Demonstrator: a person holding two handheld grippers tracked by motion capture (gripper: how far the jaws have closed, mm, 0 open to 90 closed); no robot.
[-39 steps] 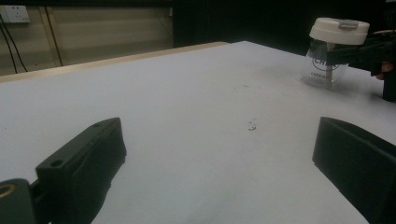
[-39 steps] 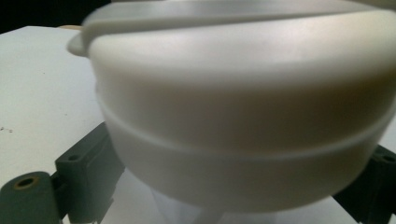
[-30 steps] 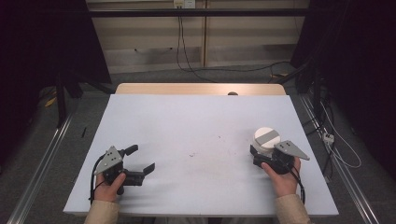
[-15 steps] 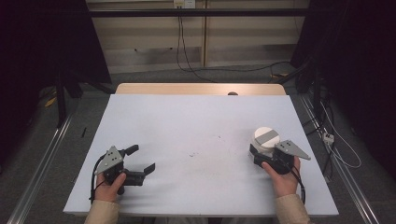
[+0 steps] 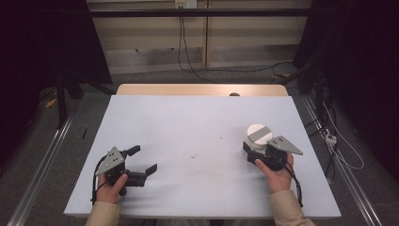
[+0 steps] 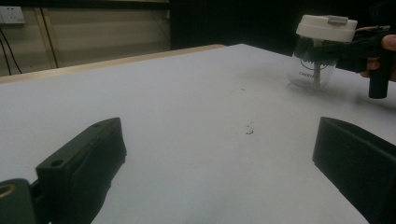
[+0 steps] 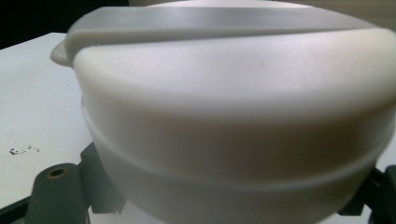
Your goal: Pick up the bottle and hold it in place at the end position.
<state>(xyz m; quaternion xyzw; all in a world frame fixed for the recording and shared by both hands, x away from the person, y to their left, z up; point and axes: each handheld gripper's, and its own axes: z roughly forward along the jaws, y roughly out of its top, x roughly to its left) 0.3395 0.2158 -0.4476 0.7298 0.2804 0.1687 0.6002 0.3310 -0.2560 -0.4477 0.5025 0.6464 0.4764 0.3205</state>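
Note:
A clear plastic container with a white lid and a grey band across the lid (image 5: 259, 133) stands at the right of the white table (image 5: 188, 117). My right gripper (image 5: 251, 153) is shut on its body just below the lid, with a jaw on each side. The container (image 7: 233, 116) looms very near in the right gripper view, where my right gripper (image 7: 219, 196) grips its sides. From the left gripper view the container (image 6: 322, 46) rests on the tabletop at the far right. My left gripper (image 5: 142, 159) sits open near the front left with nothing between its fingers (image 6: 84, 158).
A wooden strip (image 5: 202, 89) runs along the table's far edge with a small dark object (image 5: 234, 94) on it. A few dark specks (image 5: 194, 155) mark the tabletop's middle. Cables (image 5: 339, 146) and metal rails (image 5: 42, 174) lie on the floor beside the table.
My right gripper and the container have shifted slightly left and away from the front edge. The left gripper has stayed where it was.

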